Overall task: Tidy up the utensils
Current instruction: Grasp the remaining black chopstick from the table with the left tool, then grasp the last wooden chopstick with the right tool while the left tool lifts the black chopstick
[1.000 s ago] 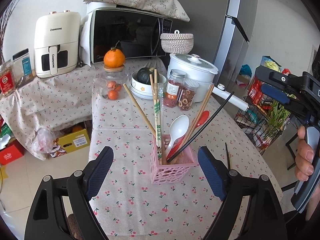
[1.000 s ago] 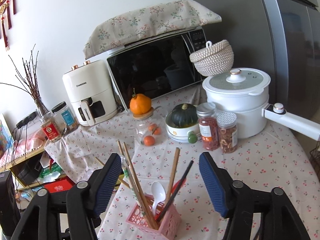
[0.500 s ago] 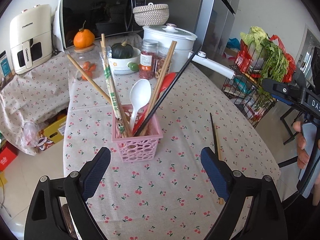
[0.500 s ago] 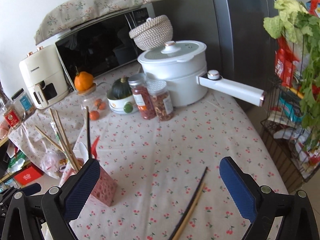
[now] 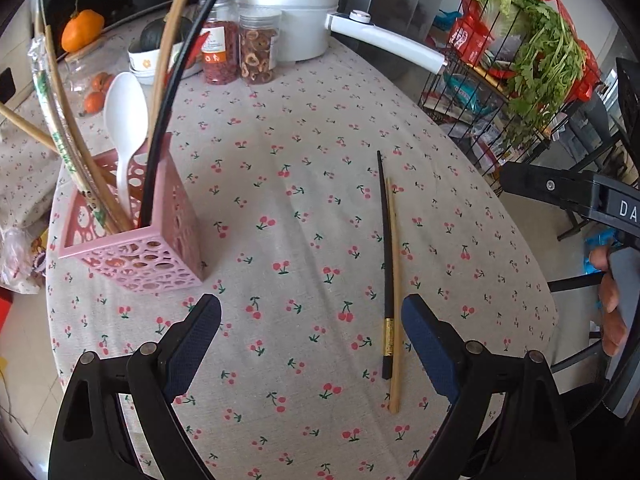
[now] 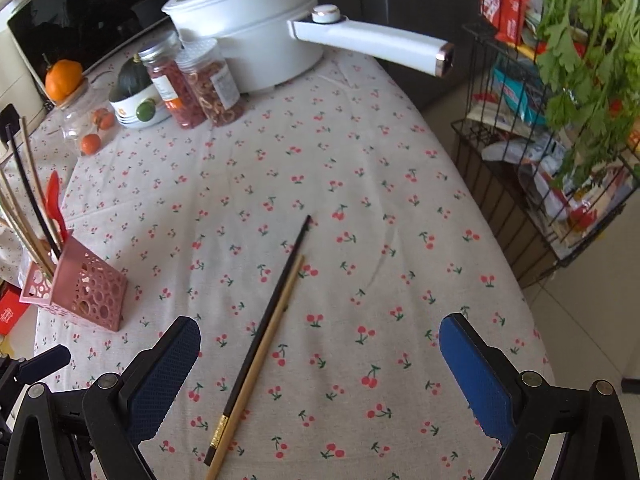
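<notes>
A black chopstick point(image 5: 385, 256) point(image 6: 267, 324) with a gold band and a plain wooden chopstick point(image 5: 394, 300) point(image 6: 262, 364) lie side by side on the cherry-print tablecloth point(image 5: 304, 168) point(image 6: 360, 208). A pink perforated utensil basket point(image 5: 140, 240) point(image 6: 86, 286) holds several chopsticks, a white spoon point(image 5: 126, 120) and a red spoon point(image 6: 54, 204). My left gripper point(image 5: 311, 336) hovers open above the cloth, its right finger close beside the chopsticks' near ends. In its own view my right gripper point(image 6: 320, 360) stands wide open over the two chopsticks, touching nothing.
At the table's far end stand a white pot point(image 6: 248, 28) with a long handle point(image 6: 372, 42), two jars point(image 6: 200, 84), a bowl with a squash point(image 6: 134, 92) and a microwave point(image 6: 80, 12). A wire rack point(image 6: 552, 152) of greens and packets stands right of the table edge.
Both grippers have tipped downward and swung right, from facing the basket and back wall to the loose chopsticks. The right gripper's jaws have widened.
</notes>
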